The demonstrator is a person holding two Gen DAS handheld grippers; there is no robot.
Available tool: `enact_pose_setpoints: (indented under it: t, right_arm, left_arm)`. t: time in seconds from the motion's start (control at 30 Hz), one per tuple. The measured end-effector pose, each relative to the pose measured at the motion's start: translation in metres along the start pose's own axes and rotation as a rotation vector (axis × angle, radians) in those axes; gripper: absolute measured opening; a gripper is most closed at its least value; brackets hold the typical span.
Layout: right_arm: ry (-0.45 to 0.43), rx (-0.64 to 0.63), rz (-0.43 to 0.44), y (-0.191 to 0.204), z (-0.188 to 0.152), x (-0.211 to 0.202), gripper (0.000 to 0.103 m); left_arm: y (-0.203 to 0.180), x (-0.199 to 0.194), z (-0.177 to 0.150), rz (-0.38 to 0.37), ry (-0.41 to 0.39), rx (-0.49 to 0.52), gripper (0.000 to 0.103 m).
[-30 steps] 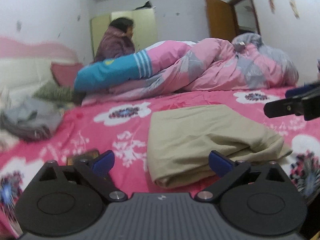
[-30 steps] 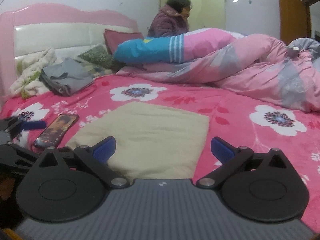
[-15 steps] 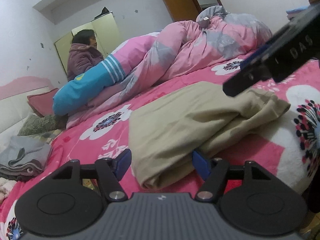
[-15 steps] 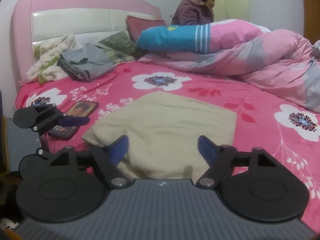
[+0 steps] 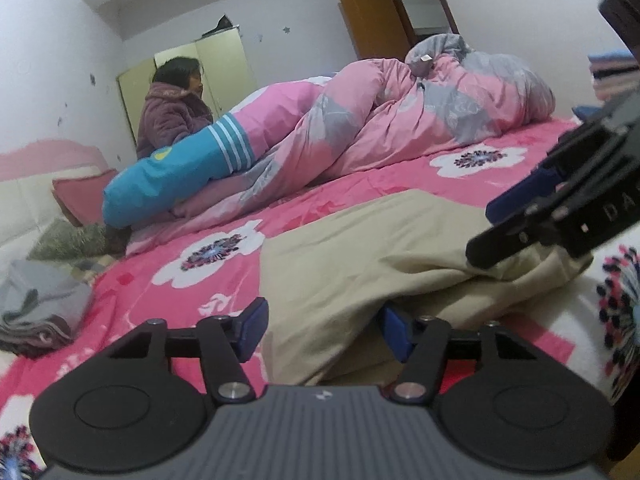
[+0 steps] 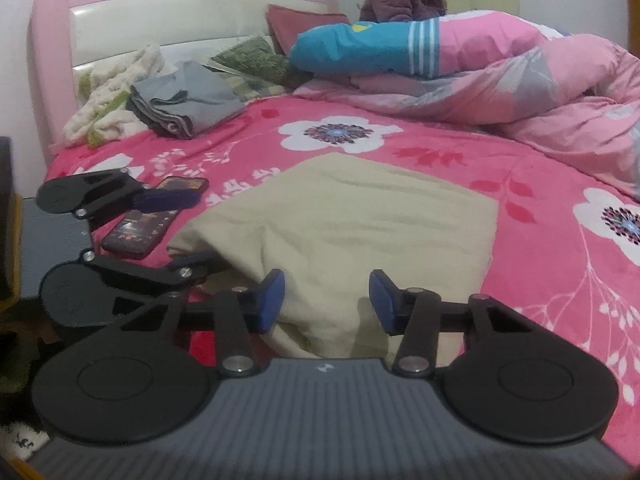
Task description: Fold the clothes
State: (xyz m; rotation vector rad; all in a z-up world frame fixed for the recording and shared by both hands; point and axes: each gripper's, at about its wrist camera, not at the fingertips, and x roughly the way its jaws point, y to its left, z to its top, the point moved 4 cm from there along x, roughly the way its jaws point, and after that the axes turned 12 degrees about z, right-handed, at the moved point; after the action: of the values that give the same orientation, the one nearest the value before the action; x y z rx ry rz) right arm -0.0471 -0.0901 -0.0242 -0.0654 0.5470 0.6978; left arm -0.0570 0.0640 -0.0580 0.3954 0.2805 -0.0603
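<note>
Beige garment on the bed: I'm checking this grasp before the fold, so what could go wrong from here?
1. The left hand-held gripper has been closing at a bunched corner of the beige garment; it may pinch only some layers.
2. The phone lies beside that corner and could get dragged.

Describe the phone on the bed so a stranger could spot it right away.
Start at the pink headboard and come down the flowered sheet to the near edge. The phone lies flat left of the beige garment, the only dark, glossy, hard thing among cloth.
</note>
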Motion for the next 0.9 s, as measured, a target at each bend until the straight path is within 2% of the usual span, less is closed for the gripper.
enact_pose_setpoints:
  t: [0.07, 0.23, 0.3, 0.43, 0.57, 0.7, 0.8, 0.9]
  right_arm:
    - [0.008, -0.016, 0.012, 0.001, 0.000, 0.000, 0.046]
    - [0.041, -0.046, 0.017, 0.003, -0.004, 0.005, 0.046]
    - [0.054, -0.071, 0.005, 0.003, -0.004, 0.009, 0.046]
    - [0.063, -0.135, -0.014, 0.005, 0.001, 0.020, 0.046]
    - [0.068, -0.159, 0.003, 0.009, 0.005, 0.020, 0.046]
    - [-0.008, -0.193, 0.051, 0.023, 0.010, -0.007, 0.055]
    - [-0.035, -0.257, 0.099, 0.040, 0.005, -0.023, 0.055]
    - [0.004, -0.264, 0.150, 0.052, -0.008, -0.020, 0.046]
  left_arm:
    - [-0.001, 0.003, 0.001, -0.002, -0.003, -0.010, 0.055]
    - [-0.004, 0.004, 0.003, -0.032, -0.019, -0.050, 0.027]
    - [-0.004, 0.003, 0.004, -0.035, -0.030, -0.057, 0.020]
    - [-0.004, 0.002, 0.002, -0.042, -0.040, -0.055, 0.018]
    - [-0.005, 0.001, 0.001, -0.044, -0.045, -0.052, 0.018]
    - [-0.004, 0.001, -0.001, -0.048, -0.064, -0.047, 0.018]
    - [-0.004, 0.002, -0.001, -0.052, -0.073, -0.047, 0.018]
    - [-0.004, 0.000, 0.000, -0.050, -0.081, -0.043, 0.018]
